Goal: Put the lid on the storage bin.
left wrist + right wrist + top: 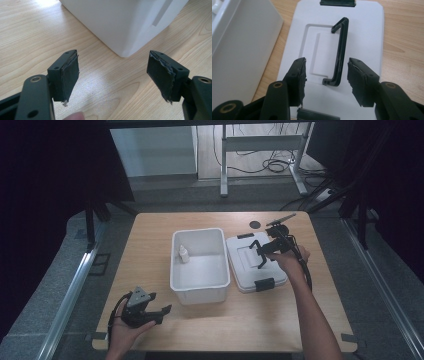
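The left gripper (159,311) rests low in the person's upturned left hand (131,325) near the body, jaws spread wide. The right arm (312,315) reaches forward, its hand (292,260) gripping the right gripper (259,257), which tilts downward with jaws parted.

In the left gripper view the bin (125,22) is cut off by the top edge, so just one lower corner of it shows over the desk (30,35), and a fingertip (75,116) is clipped by the bottom edge. In the right gripper view the lid (367,32) runs off the top and bottom edges, both its black latches (337,2) partly cut. In the high view the bottle (184,253) in the bin's far left corner is too small to read.
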Tool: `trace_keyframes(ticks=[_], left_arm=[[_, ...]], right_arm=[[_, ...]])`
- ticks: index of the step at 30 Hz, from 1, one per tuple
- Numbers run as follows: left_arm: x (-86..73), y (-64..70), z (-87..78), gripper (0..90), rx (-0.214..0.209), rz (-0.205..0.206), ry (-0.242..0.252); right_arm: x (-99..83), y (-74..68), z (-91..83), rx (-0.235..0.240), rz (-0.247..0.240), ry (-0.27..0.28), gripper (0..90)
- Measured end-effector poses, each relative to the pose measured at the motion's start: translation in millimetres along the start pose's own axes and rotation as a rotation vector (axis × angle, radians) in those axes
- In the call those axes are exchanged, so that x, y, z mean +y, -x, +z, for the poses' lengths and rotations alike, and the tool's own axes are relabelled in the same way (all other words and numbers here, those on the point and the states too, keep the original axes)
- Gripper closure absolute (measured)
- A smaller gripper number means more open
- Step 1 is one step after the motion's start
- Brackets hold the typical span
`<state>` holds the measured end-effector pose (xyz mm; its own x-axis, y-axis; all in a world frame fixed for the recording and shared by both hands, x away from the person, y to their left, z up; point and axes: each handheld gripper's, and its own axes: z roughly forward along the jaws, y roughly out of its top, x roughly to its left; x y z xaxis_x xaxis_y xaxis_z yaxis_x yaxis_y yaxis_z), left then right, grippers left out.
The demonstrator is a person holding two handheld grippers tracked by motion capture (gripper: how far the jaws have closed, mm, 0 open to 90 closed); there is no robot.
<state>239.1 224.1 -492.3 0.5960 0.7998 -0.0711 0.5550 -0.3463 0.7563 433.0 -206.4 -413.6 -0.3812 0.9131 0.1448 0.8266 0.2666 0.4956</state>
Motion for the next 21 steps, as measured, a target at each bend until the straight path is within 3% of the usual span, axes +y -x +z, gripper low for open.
trace_keyframes(ticks=[7, 16, 21], left_arm=[[0.0, -0.4, -0.7, 26.0, -0.004, -0.002, 0.005], [-0.2, 0.1, 1.5, 26.1, -0.007, -0.002, -0.003], [-0.4, 0.7, 3.0, 26.0, -0.009, 0.0, -0.006]], right_arm=[[16.5, 9.3, 17.3, -0.015, 0.021, -0.093, 52.7], [23.3, 18.4, 39.8, -0.051, 0.085, -0.127, 56.4], [26.8, 22.3, 47.8, -0.03, 0.094, -0.152, 61.9]])
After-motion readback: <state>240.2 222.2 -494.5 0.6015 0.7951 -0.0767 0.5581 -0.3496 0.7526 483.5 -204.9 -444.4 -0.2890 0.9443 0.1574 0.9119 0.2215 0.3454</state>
